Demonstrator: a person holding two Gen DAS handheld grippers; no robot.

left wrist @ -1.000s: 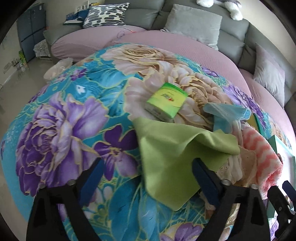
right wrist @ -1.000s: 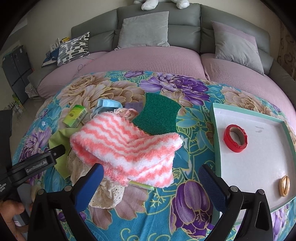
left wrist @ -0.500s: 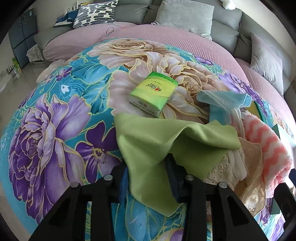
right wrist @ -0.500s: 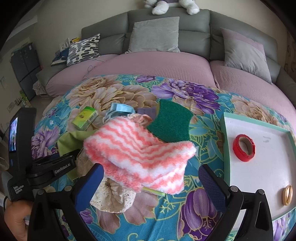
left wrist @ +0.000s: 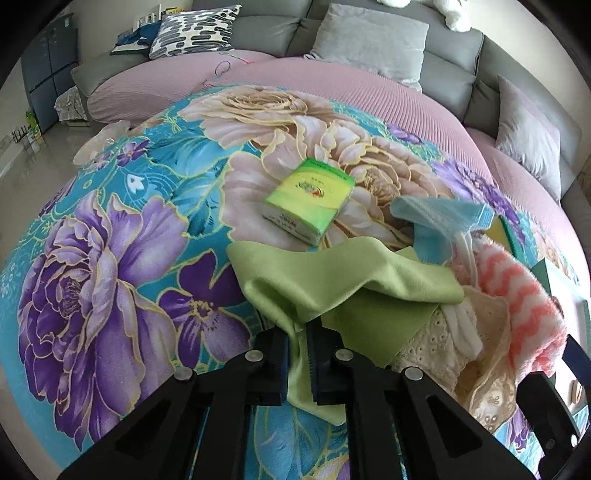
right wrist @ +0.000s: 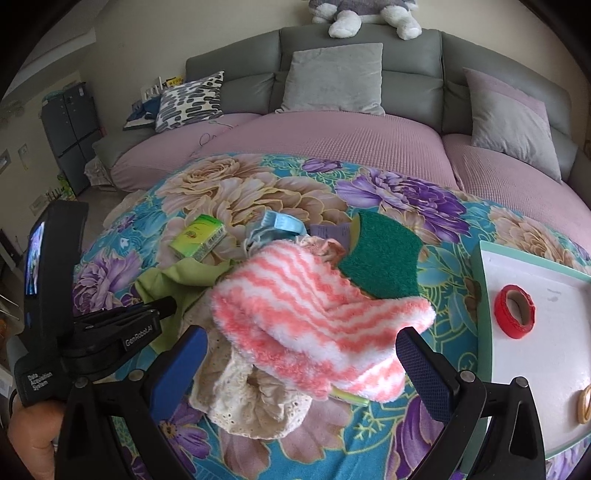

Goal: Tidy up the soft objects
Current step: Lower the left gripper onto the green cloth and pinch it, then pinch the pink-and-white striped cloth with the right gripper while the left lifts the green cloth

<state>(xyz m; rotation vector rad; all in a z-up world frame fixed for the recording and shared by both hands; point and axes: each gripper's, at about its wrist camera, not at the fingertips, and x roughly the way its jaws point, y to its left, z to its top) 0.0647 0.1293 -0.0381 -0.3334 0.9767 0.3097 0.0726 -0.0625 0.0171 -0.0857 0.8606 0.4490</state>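
A grey sofa point(right wrist: 362, 74) with grey cushions point(right wrist: 334, 79) stands behind a pink mattress point(right wrist: 332, 144); the wall point(right wrist: 166, 33) is cream, the floor point(left wrist: 26, 162) shiny.

Sofa, cushions and clutter around the floral cover

A grey sofa point(right wrist: 354, 88) with mauve seat covers point(right wrist: 332, 144) curves behind the floral cover point(left wrist: 122, 236). Two grey cushions point(right wrist: 334, 79) lean on its back, a spotted cushion point(right wrist: 188, 99) sits at its left end, and a plush toy point(right wrist: 365, 16) lies on top. A white tray point(right wrist: 535, 317) with a teal rim holds a red tape roll point(right wrist: 515, 311) and what may be a small tan ring point(right wrist: 584, 405), partly cut off. A dark cabinet point(right wrist: 70, 144) stands at far left.
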